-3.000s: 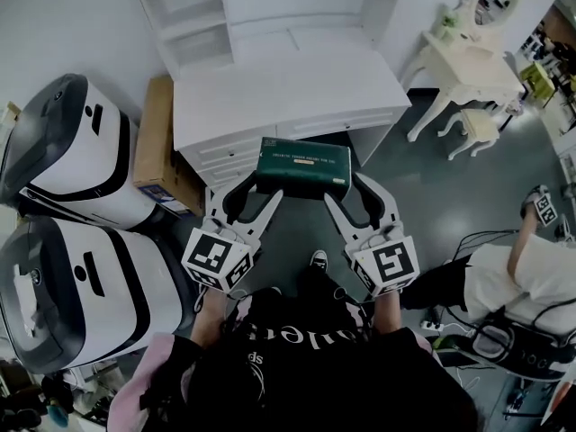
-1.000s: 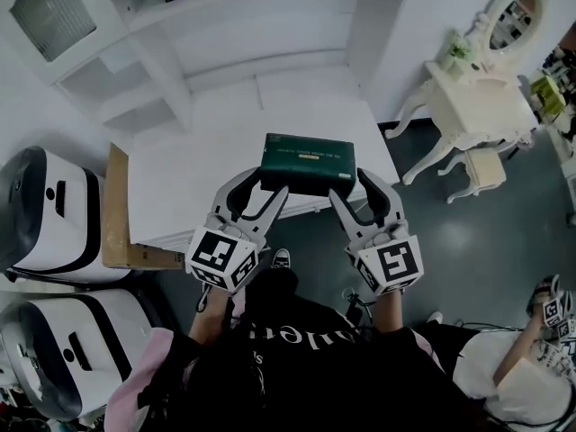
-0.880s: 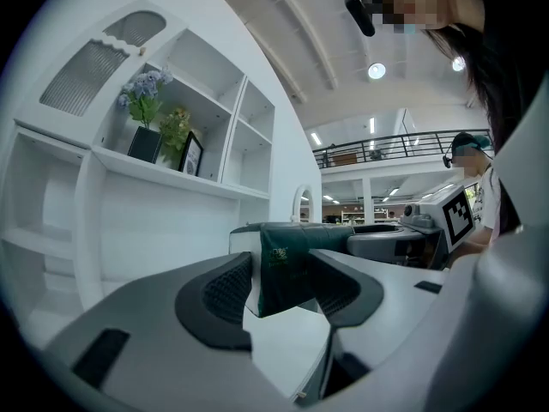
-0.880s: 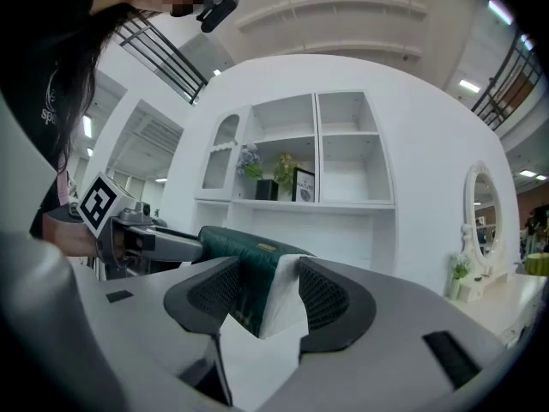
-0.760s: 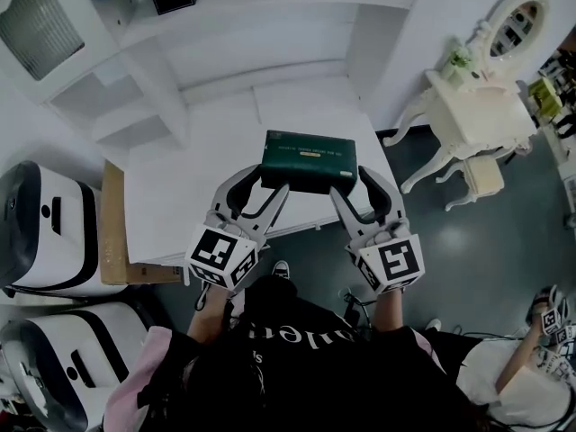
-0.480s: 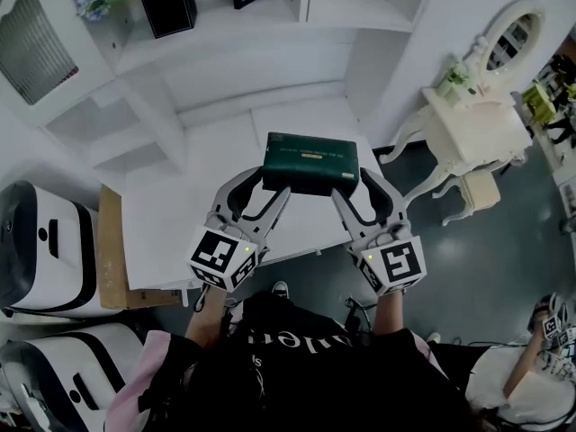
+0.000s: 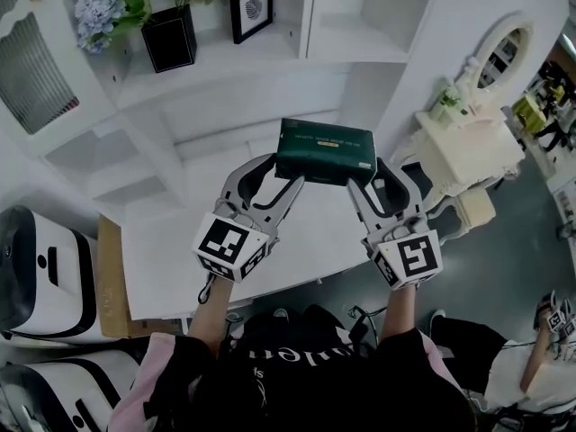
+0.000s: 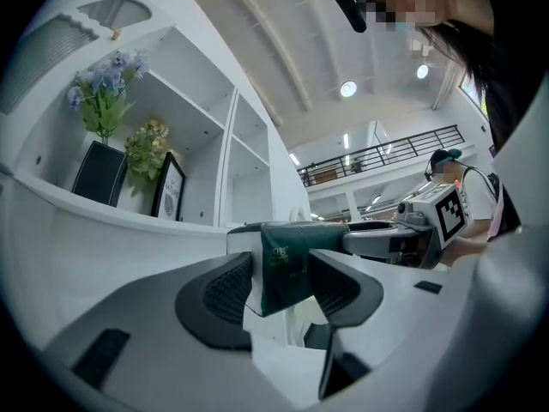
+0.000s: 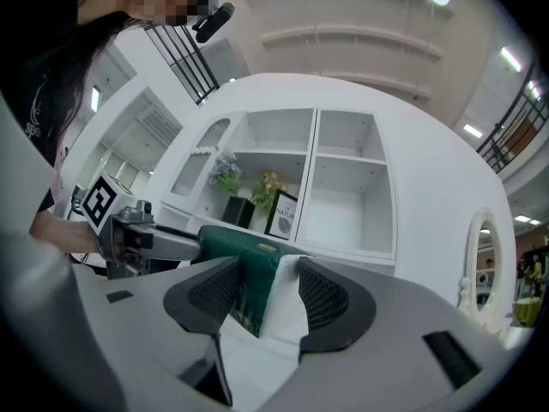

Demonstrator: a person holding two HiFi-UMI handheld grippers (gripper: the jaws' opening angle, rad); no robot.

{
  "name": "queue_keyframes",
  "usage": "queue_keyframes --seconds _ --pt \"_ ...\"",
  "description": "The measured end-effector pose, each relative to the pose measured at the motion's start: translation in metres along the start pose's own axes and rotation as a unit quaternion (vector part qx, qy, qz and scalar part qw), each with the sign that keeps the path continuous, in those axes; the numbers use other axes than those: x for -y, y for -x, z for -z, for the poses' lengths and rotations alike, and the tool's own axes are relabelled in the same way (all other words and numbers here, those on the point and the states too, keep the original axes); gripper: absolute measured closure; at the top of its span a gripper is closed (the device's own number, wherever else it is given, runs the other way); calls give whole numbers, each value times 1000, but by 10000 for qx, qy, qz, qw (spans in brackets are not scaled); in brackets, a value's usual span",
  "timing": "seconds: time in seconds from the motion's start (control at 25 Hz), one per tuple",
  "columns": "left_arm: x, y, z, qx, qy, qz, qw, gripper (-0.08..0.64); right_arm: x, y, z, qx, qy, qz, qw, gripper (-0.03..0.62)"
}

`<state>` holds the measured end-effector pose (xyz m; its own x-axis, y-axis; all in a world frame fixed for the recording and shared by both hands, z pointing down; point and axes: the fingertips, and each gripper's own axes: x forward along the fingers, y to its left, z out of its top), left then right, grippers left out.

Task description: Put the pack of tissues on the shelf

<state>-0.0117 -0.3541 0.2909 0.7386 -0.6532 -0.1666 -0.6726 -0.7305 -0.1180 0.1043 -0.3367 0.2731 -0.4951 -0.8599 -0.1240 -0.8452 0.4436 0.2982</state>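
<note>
so the pack of tissues (image 7: 325, 151) is up in the air in front of the white shelf (image 7: 225, 52), left gripper (image 7: 270, 180) clamped on one end, right gripper (image 7: 371, 184) on the other.

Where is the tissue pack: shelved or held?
Held, not shelved: left gripper and right gripper each clamp one end of the tissue pack.

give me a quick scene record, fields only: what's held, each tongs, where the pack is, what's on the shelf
held item: pack of tissues, dark green
left tongs: shut on the pack's left end
right tongs: shut on its right end
pack position: in the air above the white counter, in front of the shelf, not yet on it
on shelf: black planter, framed picture
</note>
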Motion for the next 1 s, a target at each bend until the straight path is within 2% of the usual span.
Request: queue_keyframes --seconds 0.24,0.52,1.0 --pt "-10 -42 -28 163 -167 78 9997 345 40 -17 -22 203 135 80 9997 350" --pt "-18 -97 -55 385 -397 -18 9985 353 98 -37 -37 377 415 57 9984 350" --pt "-42 -185 -82 506 -843 -607 9933 353 187 -86 -55 932 634 -329 9931 350"
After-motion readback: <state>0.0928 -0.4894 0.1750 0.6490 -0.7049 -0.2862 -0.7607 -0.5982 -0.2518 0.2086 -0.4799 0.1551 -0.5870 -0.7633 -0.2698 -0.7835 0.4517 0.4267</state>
